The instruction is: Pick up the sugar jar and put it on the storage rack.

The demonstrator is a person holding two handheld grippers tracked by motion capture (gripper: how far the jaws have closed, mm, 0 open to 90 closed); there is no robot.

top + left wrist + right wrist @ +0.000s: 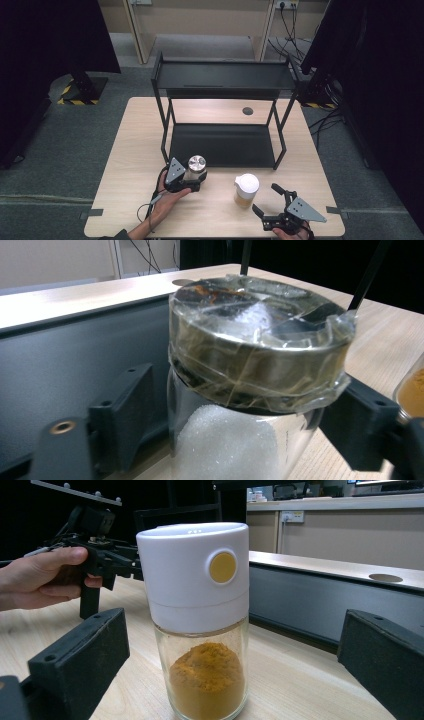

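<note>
A glass jar of white granules (260,355), its metal lid wrapped in clear tape, stands at the front edge of the black rack's lower shelf (222,145). My left gripper (195,179) is shut on the granule jar (196,163), one jaw at each side of the glass. A second jar (200,580) has a white cap with a yellow button and holds orange powder. This powder jar (246,189) stands on the table just ahead of my right gripper (265,198). The right gripper's jaws are open wide and clear of the glass.
The black two-tier rack (222,75) takes up the middle and back of the wooden table (130,150). A round cable port (247,111) sits behind it. In the right gripper view the person's hand (40,580) holds the left gripper (100,555) off to the left.
</note>
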